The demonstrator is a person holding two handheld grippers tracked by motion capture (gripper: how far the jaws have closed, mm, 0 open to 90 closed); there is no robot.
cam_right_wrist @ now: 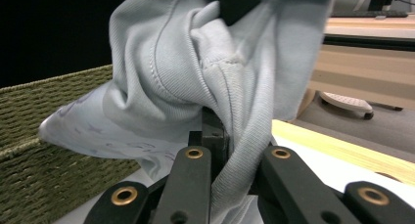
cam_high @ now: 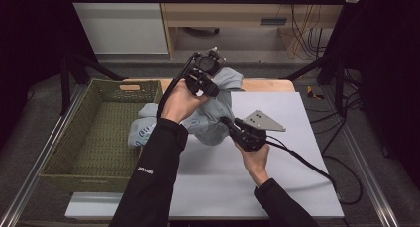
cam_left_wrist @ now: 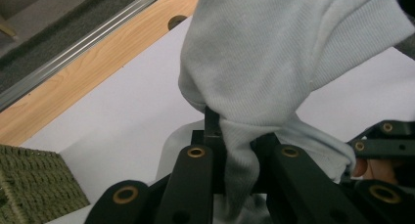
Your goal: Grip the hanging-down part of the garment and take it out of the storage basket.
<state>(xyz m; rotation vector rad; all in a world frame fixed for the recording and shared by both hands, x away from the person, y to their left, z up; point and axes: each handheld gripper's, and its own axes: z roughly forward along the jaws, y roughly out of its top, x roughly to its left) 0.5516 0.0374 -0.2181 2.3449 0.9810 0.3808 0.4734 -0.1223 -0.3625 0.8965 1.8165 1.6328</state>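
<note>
- At the bottom of the high view, two black sleeves (cam_high: 148,182) come up from the lower edge, each hand holding a gripper over the white mat (cam_high: 277,172) that covers the middle and right of the frame.
- Just right of centre, the right gripper (cam_high: 229,124) carries a grey three-cornered plate (cam_high: 262,121) on top, and its cable (cam_high: 317,170) trails off toward the lower right. Its jaws point left into the lower folds of a pale grey-blue garment (cam_high: 210,115).
- In the right gripper view, its jaws at the bottom centre are closed narrowly on a fold of the garment (cam_right_wrist: 205,77), with a stitched seam running through the pinch.
- Slightly above centre in the high view, the left gripper (cam_high: 210,85) is raised higher and touches the top of the bunched cloth.
- In the left gripper view, its jaws at the bottom centre are also pinched narrowly around a hanging fold of the garment (cam_left_wrist: 274,67), which fills the upper right of that frame.
- The garment hangs bunched between the two grippers at the centre of the high view, and its printed lower part droops left over the rim of the basket.
- On the left of the frame, the green woven basket (cam_high: 74,138) sits beside the mat.
- Toward the top centre, a strip of wooden tabletop (cam_high: 262,85) shows beyond the mat's far edge.
</note>
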